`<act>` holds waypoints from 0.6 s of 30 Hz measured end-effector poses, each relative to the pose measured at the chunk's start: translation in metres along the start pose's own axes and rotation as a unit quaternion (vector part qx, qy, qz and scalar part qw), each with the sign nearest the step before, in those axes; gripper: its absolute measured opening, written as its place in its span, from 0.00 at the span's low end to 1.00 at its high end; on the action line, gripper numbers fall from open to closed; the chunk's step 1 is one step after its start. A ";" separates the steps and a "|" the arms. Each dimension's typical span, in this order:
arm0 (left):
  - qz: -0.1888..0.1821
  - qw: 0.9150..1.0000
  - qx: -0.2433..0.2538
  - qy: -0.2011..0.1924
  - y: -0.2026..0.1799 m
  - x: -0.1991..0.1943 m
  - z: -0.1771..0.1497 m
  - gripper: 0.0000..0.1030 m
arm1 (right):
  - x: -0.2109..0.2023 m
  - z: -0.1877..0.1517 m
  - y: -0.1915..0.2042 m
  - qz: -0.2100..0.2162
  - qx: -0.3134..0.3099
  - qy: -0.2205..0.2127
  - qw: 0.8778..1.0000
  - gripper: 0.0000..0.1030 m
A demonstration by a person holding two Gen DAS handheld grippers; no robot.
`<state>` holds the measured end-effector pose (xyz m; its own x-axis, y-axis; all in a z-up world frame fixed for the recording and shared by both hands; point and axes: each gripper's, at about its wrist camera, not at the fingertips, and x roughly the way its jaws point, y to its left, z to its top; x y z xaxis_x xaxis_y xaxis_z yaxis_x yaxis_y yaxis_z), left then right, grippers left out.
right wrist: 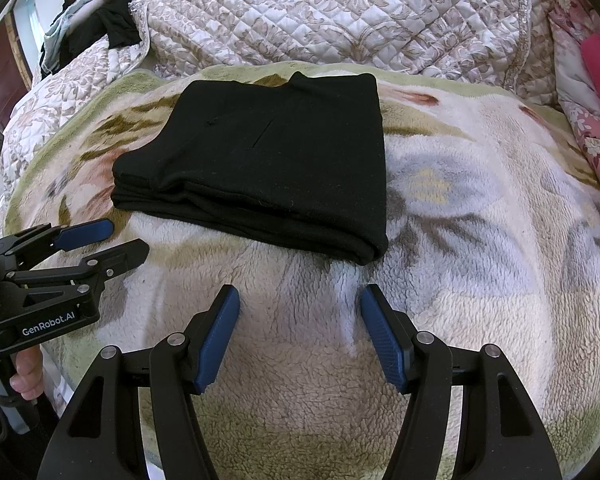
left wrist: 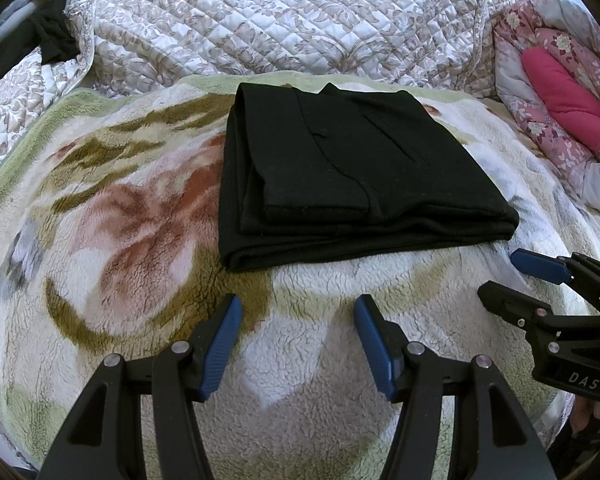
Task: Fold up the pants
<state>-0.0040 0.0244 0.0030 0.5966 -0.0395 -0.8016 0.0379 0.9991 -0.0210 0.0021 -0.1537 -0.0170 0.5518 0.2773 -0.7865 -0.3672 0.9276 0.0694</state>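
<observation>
**A:** Start with the left wrist view. What is underneath everything?

**B:** A fleecy blanket point(left wrist: 112, 216) with big faded flowers in rust, olive and grey, and a pale green border along its far edge. The black pants point(left wrist: 352, 176) lie on it toward the far side, folded into a flat stack of several layers, edges roughly lined up. Behind the blanket rises a quilted cover point(left wrist: 260, 16) in cream with a beige leaf pattern.

**A:** And the tongs?

**B:** The left gripper point(left wrist: 298, 308) hangs over bare fleece on the near side of the pants, blue pads spread wide, nothing between them. The right gripper point(left wrist: 512, 276) enters from the right edge, near the stack's right corner but apart from it, its fingers parted and empty.

**A:** Anything at the sides?

**B:** A pink floral bedding bundle point(left wrist: 560, 92) to the right, and dark clothes point(left wrist: 48, 32) heaped at the far left.

**A:** Now the right wrist view.

**B:** Same blanket point(right wrist: 480, 240), here showing a grey-blue flower beside the pants point(right wrist: 268, 160), which sit a little left of centre. The right gripper point(right wrist: 300, 300) is spread wide above the fleece, holding nothing. The left gripper point(right wrist: 112, 240) reaches in from the left, fingers apart, just short of the stack's near-left corner. A hand point(right wrist: 26, 372) grips its handle. The quilted cover point(right wrist: 340, 12) fills the back, with the dark clothes point(right wrist: 108, 24) over a rail at upper left.
</observation>
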 end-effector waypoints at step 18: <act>-0.001 1.000 0.001 0.000 0.000 0.000 0.001 0.60 | 0.000 0.000 0.001 -0.001 0.000 0.000 1.000 0.62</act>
<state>-0.0035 0.0247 0.0033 0.5960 -0.0406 -0.8019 0.0397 0.9990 -0.0210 0.0013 -0.1526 -0.0171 0.5526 0.2762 -0.7864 -0.3662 0.9280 0.0686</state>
